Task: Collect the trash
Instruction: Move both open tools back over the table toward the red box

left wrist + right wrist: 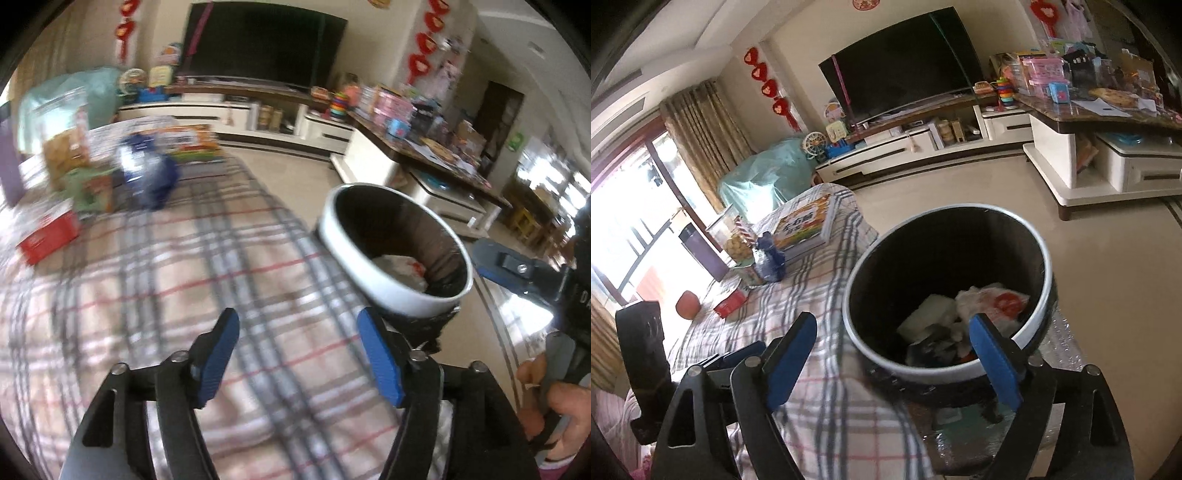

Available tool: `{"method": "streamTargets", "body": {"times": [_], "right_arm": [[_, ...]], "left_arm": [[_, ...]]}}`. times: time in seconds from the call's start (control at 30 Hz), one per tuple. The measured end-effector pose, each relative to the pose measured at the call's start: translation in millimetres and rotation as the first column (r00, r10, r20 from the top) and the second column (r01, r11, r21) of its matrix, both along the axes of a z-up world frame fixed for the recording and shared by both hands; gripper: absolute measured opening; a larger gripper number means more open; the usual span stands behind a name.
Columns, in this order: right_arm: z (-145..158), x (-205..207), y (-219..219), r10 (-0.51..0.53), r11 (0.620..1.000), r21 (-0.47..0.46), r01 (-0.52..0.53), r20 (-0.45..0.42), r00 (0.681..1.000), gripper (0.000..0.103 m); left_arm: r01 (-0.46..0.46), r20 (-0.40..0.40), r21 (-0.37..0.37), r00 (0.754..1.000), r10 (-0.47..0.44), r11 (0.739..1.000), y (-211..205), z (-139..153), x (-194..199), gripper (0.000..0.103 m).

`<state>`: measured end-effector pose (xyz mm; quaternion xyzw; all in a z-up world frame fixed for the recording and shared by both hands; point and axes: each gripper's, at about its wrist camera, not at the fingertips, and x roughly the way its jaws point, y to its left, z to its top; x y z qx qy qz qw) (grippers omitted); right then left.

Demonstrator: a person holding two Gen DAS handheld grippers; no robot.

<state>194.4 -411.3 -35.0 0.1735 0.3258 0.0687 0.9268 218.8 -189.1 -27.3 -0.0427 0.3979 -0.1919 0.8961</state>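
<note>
Beyond both spread, empty grippers: a lined trash bin (1045, 266) beside the bench (827, 295).
Right gripper (897, 358) hovers at its rim, left gripper (299, 354) alongside, likely ready for more trash.

1. One trash bin (1039, 258) – white rim, black liner – stands beside the tabletop (827, 387).
2. Inside it lie at least three pieces of trash (993, 302); the dark scraps beneath are too muddled to count.
3. One blue crumpled bag (771, 256) sits on the checked cloth.
4. One thick book (805, 223), one small red box (730, 302), one orange ball (687, 304).
5. One television (901, 62) on the wall.
6. Four red heart ornaments (767, 86) hang in one string – left of the screen.
</note>
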Motion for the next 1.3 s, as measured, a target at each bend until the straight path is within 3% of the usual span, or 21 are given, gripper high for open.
{"method": "streamTargets", "body": {"times": [0.27, 0.67, 0.77, 1.07, 1.13, 1.3], "right_arm": [[-13, -6, 40, 0.073, 0.997, 0.015, -0.073, -0.017, 0.997, 0.087], [-12, -7, 109, 0.173, 0.979, -0.113, -0.172, 0.004, 0.985, 0.097], [-15, -3, 122, 0.194, 0.976, -0.099, -0.193, 0.003, 0.981, 0.097], [-42, 25, 164, 0.231, 0.957, -0.153, -0.248, -0.12, 0.966, 0.097], [-40, 27, 175, 0.249, 0.946, -0.182, -0.269, -0.125, 0.96, 0.097], [-31, 41, 198, 0.159, 0.923, -0.328, -0.203, -0.157, 0.975, 0.103]], "left_arm": [[-0.1, -0.007, 0.032, 0.995, 0.101, 0.994, 41, -4, -29, 0.071], [-0.244, -0.009, 0.047, 0.969, 0.245, 0.969, 101, -2, -51, 0.074], [-0.281, 0.001, 0.055, 0.96, 0.281, 0.958, 115, -1, -57, 0.077], [-0.368, 0.019, 0.069, 0.93, 0.368, 0.927, 143, 4, -68, 0.078], [-0.382, 0.02, 0.071, 0.924, 0.382, 0.921, 147, 5, -68, 0.078], [-0.4, 0.029, 0.075, 0.916, 0.399, 0.913, 156, 7, -67, 0.078]]}}
